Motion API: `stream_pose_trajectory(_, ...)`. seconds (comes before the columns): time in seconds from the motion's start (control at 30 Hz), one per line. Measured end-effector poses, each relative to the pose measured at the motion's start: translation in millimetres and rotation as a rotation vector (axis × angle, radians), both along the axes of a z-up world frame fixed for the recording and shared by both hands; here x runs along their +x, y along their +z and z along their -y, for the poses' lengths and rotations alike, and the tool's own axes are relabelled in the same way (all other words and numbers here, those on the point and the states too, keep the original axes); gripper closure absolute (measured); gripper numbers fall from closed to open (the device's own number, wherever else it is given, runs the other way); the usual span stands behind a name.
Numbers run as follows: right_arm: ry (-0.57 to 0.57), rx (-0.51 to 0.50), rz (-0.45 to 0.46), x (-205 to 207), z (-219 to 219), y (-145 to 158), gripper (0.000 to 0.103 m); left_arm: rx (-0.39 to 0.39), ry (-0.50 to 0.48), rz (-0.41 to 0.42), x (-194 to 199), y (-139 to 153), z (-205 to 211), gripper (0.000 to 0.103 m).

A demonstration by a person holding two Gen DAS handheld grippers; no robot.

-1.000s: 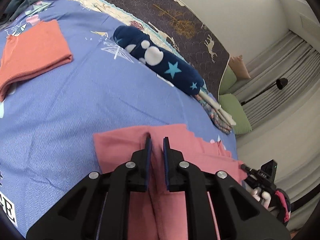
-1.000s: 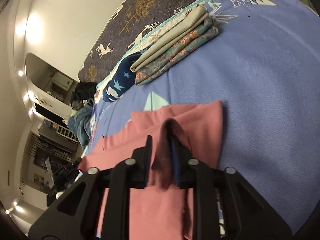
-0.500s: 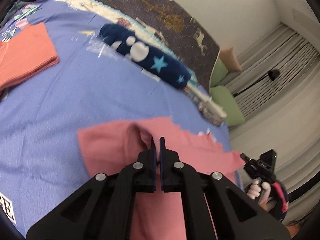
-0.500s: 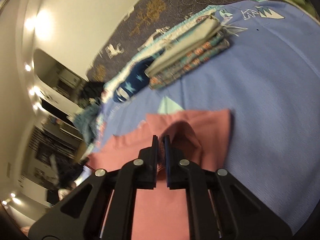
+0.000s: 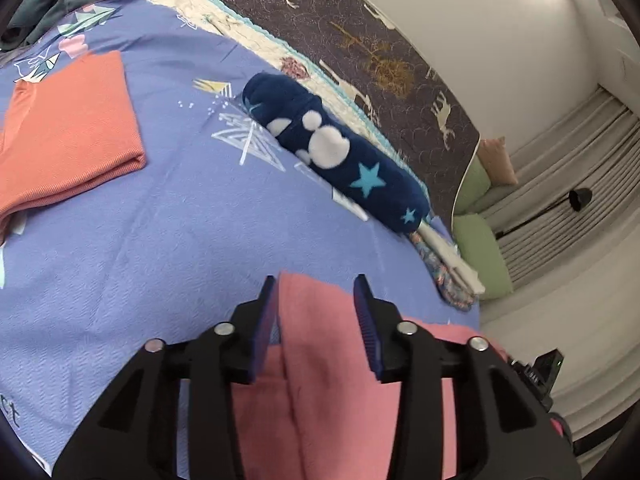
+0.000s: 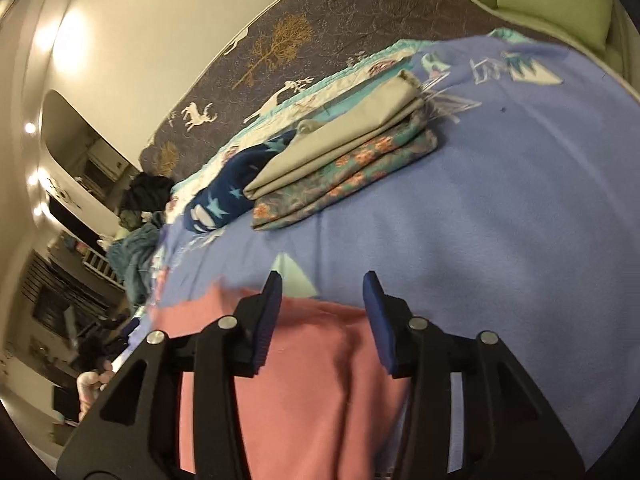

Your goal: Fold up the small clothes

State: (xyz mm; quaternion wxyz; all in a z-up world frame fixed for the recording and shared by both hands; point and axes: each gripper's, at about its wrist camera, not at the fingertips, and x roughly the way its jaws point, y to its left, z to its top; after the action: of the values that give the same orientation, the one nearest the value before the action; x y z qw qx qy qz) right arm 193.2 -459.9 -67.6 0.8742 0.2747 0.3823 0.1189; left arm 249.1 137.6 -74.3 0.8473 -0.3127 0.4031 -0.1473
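A pink garment (image 5: 320, 360) lies on the blue bedspread (image 5: 160, 220), its far edge just past my fingertips. My left gripper (image 5: 316, 292) is open over that edge, with the cloth lying between the jaws and not pinched. In the right wrist view the same pink garment (image 6: 312, 380) lies under my right gripper (image 6: 322, 290), which is open, with its jaws astride the cloth's far edge. The garment's near part is hidden under both grippers.
A folded orange garment (image 5: 68, 136) lies at the left. A rolled navy blanket with stars (image 5: 336, 156) lies along the headboard side. A folded stack of beige and floral cloth (image 6: 344, 160) sits beyond my right gripper. Green pillows (image 5: 480, 252) lie at the far edge.
Both grippers were shut on pinched folds of the pink garment half a second ago. Both have opened and let the cloth go, and it now lies flat with its edge further forward.
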Motion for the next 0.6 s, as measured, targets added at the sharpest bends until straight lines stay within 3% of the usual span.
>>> stream_pose_trajectory(0.17,-0.018,0.003,0.024,-4.4,12.3,3.3,0.052,0.043,-0.08,-0.032,-2.7,-9.8,9.4,0.059)
stream_pose_trajectory(0.33,0.1,-0.05,-0.061,9.7,-11.5,-12.7,0.045,0.064,-0.123,-0.081,11.6,-25.2,24.9,0.06)
stream_pose_trajectory(0.37,0.114,-0.063,-0.075,13.8,-17.0,-17.4,0.045,0.073,-0.129,-0.072,14.3,-26.5,28.7,0.075)
stream_pose_trajectory(0.4,0.118,-0.073,-0.083,16.9,-21.8,-21.4,0.045,0.084,-0.143,-0.064,15.9,-26.4,32.4,0.101)
stream_pose_trajectory(0.43,0.114,-0.091,-0.082,20.1,-27.2,-25.0,0.066,0.092,-0.156,-0.052,15.2,-24.3,36.0,0.101)
stream_pose_trajectory(0.47,0.11,-0.116,-0.073,21.8,-29.9,-26.2,0.098,0.104,-0.154,-0.037,12.8,-21.5,37.4,0.101)
stream_pose_trajectory(0.53,0.032,-0.209,-0.041,19.7,-28.6,-24.9,0.098,0.182,-0.147,0.008,1.1,-10.4,40.8,0.101)
stream_pose_trajectory(0.6,-0.053,-0.218,-0.034,12.6,-17.3,-23.4,0.092,0.228,-0.135,0.031,-10.4,-2.6,39.0,0.101)
